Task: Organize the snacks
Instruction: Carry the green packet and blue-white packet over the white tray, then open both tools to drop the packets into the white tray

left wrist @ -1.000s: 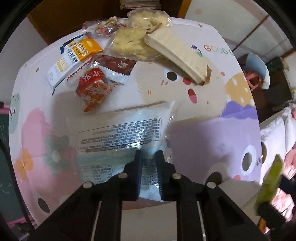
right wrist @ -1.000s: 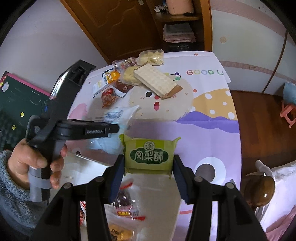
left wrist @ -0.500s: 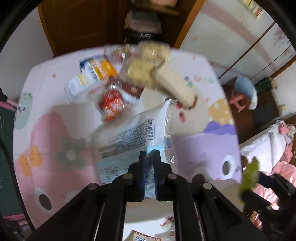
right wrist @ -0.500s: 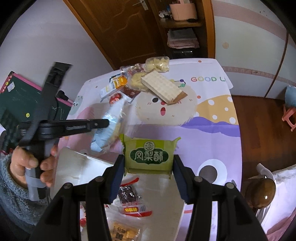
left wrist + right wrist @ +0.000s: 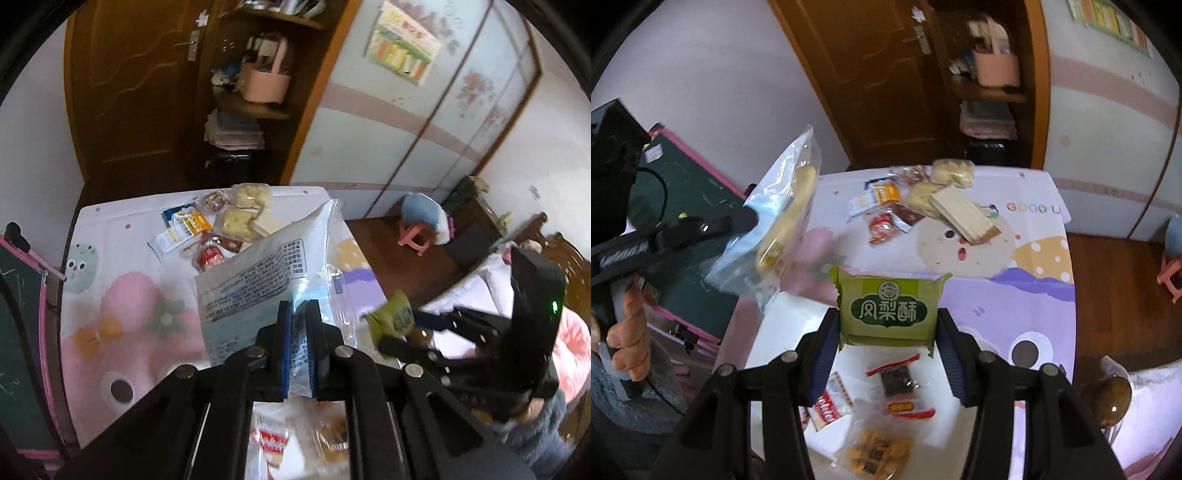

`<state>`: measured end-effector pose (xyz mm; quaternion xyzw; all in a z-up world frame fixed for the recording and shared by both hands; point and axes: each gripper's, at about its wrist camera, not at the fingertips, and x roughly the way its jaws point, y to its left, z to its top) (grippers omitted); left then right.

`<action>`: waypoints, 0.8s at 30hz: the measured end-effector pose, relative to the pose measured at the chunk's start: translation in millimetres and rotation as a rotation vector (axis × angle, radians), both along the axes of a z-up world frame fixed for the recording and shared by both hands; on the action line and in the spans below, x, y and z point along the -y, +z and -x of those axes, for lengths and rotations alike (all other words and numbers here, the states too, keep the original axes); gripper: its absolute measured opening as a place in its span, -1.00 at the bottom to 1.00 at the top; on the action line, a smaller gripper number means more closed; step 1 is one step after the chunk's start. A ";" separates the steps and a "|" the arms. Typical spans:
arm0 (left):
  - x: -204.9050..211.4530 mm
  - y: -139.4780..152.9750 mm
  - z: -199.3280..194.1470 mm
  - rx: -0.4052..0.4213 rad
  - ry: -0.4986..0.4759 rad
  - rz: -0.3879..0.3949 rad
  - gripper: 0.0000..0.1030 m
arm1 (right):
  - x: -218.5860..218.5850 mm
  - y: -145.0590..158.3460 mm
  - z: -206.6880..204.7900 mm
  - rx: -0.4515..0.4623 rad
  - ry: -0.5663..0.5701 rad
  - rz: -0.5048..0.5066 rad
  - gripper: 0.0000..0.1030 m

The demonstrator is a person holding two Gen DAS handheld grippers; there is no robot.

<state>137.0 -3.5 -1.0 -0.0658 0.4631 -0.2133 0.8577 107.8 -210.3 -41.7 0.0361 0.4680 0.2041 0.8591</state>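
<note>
Lifted clear of the tabletop since a second ago, the big pale snack bag now hangs in the air, pinched by its near end in my left claw, jaws pressed tight on the film; the unsorted pile sits far off at 11 o'clock, and packets already gathered on a white surface show blurred at 6 o'clock. From the right wrist, my right claw grips the green pineapple-cake packet by its two side edges, held above the sorted snacks at 6 o'clock, while the bag swings at 9 o'clock. I'd lower the floppy bag slowly, flat, beside those packets, and keep my two claws apart.
</note>
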 end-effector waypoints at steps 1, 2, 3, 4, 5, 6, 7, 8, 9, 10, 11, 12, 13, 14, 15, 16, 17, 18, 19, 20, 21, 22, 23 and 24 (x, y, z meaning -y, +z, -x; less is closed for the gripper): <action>-1.5 1.4 10.3 0.002 -0.009 0.004 -0.91 | -3.4 3.0 7.3 0.009 0.006 0.004 0.00; -3.2 1.0 21.5 0.001 -0.017 0.008 -0.91 | -6.9 5.5 14.7 0.019 0.011 0.008 0.00; -4.8 -1.3 32.8 -0.004 -0.025 0.012 -0.91 | -10.3 7.2 22.3 0.027 0.013 0.014 0.00; -5.0 -4.1 41.2 -0.008 -0.031 0.016 -0.91 | -13.7 8.1 30.6 0.033 0.010 0.021 0.00; -5.8 -8.9 52.0 -0.016 -0.037 0.026 -0.90 | -16.7 8.0 38.2 0.040 0.007 0.029 0.01; -6.7 -13.1 59.2 -0.023 -0.044 0.034 -0.90 | -18.9 7.7 43.4 0.045 0.005 0.038 0.01; -5.9 -17.5 66.7 -0.030 -0.051 0.036 -0.90 | -22.0 5.9 49.5 0.050 -0.001 0.057 0.01; -5.4 -24.1 75.3 -0.033 -0.048 0.027 -0.89 | -24.2 3.7 53.4 0.051 -0.006 0.073 0.02; -3.8 -29.1 81.0 -0.024 -0.042 0.006 -0.85 | -27.1 -0.4 57.6 0.045 -0.016 0.092 0.06; -1.1 -33.1 88.7 -0.002 -0.032 -0.036 -0.85 | -29.0 -5.3 60.4 0.034 -0.036 0.114 0.06; 4.5 -35.8 99.1 0.053 -0.023 -0.108 -0.78 | -30.3 -9.7 62.0 0.025 -0.054 0.130 0.15; 9.2 -37.2 107.1 0.103 -0.011 -0.173 -0.39 | -31.1 -14.7 63.9 0.019 -0.080 0.150 0.24; 15.0 -38.9 118.4 0.163 0.013 -0.253 -0.05 | -31.2 -19.0 65.6 0.019 -0.111 0.171 0.28; 17.3 -39.7 125.8 0.194 0.025 -0.283 0.77 | -30.8 -24.2 67.6 0.016 -0.150 0.198 0.39; 18.8 -39.3 135.2 0.235 0.040 -0.292 0.99 | -30.0 -27.6 69.0 0.007 -0.174 0.209 0.49; 19.7 -38.5 142.2 0.269 0.051 -0.287 0.99 | -28.5 -31.9 71.3 -0.011 -0.198 0.208 0.51; 20.9 -40.0 149.6 0.294 0.061 -0.294 0.99 | -26.8 -34.7 73.7 -0.025 -0.208 0.196 0.51; 22.2 -41.5 152.6 0.301 0.063 -0.305 0.99 | -25.4 -38.0 77.7 -0.044 -0.216 0.178 0.51; 23.1 -43.4 156.0 0.299 0.063 -0.313 0.99 | -23.9 -40.8 80.9 -0.059 -0.222 0.168 0.51; 22.7 -46.0 157.9 0.284 0.063 -0.312 0.99 | -23.3 -43.1 84.4 -0.074 -0.226 0.162 0.52; 21.5 -47.6 159.6 0.269 0.061 -0.305 0.99 | -23.5 -44.7 88.9 -0.083 -0.227 0.155 0.52; 19.6 -49.3 159.5 0.252 0.061 -0.291 0.99 | -23.9 -45.7 91.9 -0.087 -0.227 0.152 0.52; 17.8 -51.1 157.7 0.231 0.066 -0.273 0.99 | -23.0 -46.0 95.1 -0.089 -0.232 0.149 0.52; 16.1 -52.5 156.8 0.214 0.069 -0.258 0.99 | -21.9 -45.6 98.3 -0.091 -0.240 0.143 0.52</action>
